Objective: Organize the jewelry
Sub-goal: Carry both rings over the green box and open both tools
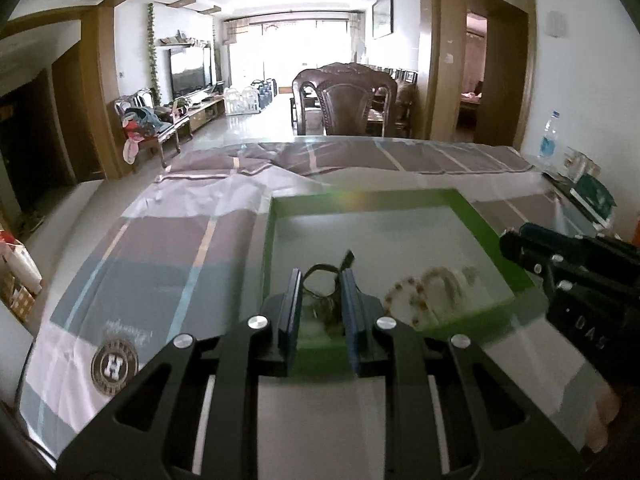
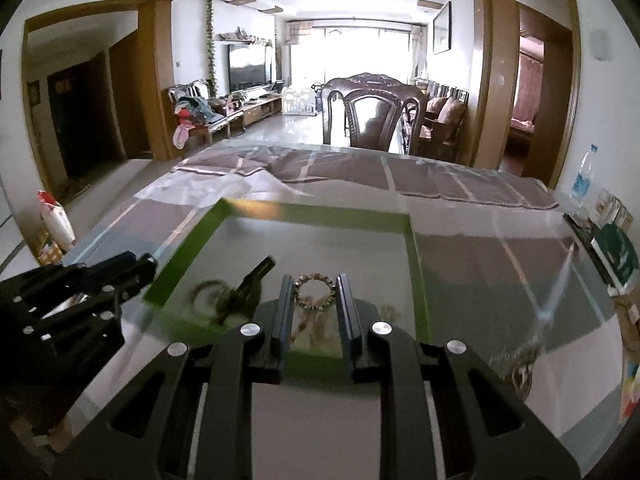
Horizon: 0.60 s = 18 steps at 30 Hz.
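Two grippers, fingers slightly apart, grip unclear | beaded bracelet, dark cord | green tray, blurred

My two grippers hang side by side over the near edge of the green-rimmed shallow tray, close enough to crowd each other: the right gripper juts in from the side in my left view. Under the left gripper lies a dark looped band with a black tag; beaded bracelets fill the tray's near right corner. The tray's far half is bare, so I have room there. The striped cloth-covered tabletop is open on the left and far sides. Along its right edge a clear plastic water bottle and green boxes block passage.
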Motion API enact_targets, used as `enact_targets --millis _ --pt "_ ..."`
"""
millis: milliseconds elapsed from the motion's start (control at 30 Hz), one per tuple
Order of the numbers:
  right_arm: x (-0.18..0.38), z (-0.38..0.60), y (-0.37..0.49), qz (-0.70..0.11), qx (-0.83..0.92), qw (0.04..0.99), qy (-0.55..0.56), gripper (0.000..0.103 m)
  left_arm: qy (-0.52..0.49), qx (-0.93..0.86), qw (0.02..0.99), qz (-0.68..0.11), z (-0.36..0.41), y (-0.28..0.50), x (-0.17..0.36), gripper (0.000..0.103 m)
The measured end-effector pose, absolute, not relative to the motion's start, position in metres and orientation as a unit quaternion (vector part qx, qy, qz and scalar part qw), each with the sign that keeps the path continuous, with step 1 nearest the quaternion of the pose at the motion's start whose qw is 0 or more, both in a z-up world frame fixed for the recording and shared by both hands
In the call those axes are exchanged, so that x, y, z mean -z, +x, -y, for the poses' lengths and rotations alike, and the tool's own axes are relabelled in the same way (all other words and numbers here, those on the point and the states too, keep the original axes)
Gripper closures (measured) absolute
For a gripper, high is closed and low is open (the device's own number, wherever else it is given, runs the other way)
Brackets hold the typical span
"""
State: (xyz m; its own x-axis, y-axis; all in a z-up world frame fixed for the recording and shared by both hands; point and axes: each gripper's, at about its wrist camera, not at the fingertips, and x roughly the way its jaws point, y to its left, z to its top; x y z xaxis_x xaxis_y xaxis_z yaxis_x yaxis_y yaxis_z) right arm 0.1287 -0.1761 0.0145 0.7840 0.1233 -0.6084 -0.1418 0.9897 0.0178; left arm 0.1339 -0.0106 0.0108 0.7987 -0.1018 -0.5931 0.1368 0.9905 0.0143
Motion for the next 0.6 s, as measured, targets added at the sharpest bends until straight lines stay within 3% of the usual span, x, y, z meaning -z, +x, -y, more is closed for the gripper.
enact_targets --millis 367,400,467,533,600 --pt "0.046 0.19 0.188 -0.403 -0.029 0.915 0.001 0.082 0.021 0.065 0.926 -0.371 0.02 0.213 0.027 0.082" --pt "0.046 0.191 0.186 -0.403 -0.028 0.915 0.001 0.077 0.021 0.066 0.926 -0.372 0.02 0.213 0.029 0.079" --pt "0.043 0.193 0.181 -0.395 -0.025 0.918 0.003 0.063 0.02 0.062 0.927 -0.371 0.019 0.211 0.03 0.058" --pt "0.035 0.199 0.172 -0.38 -0.019 0.925 0.009 0.048 0.016 0.06 0.93 -0.363 0.016 0.205 0.027 0.057" --pt "0.025 0.204 0.155 -0.362 -0.02 0.932 0.02 0.04 0.011 0.059 0.932 -0.358 0.012 0.196 0.021 0.05"
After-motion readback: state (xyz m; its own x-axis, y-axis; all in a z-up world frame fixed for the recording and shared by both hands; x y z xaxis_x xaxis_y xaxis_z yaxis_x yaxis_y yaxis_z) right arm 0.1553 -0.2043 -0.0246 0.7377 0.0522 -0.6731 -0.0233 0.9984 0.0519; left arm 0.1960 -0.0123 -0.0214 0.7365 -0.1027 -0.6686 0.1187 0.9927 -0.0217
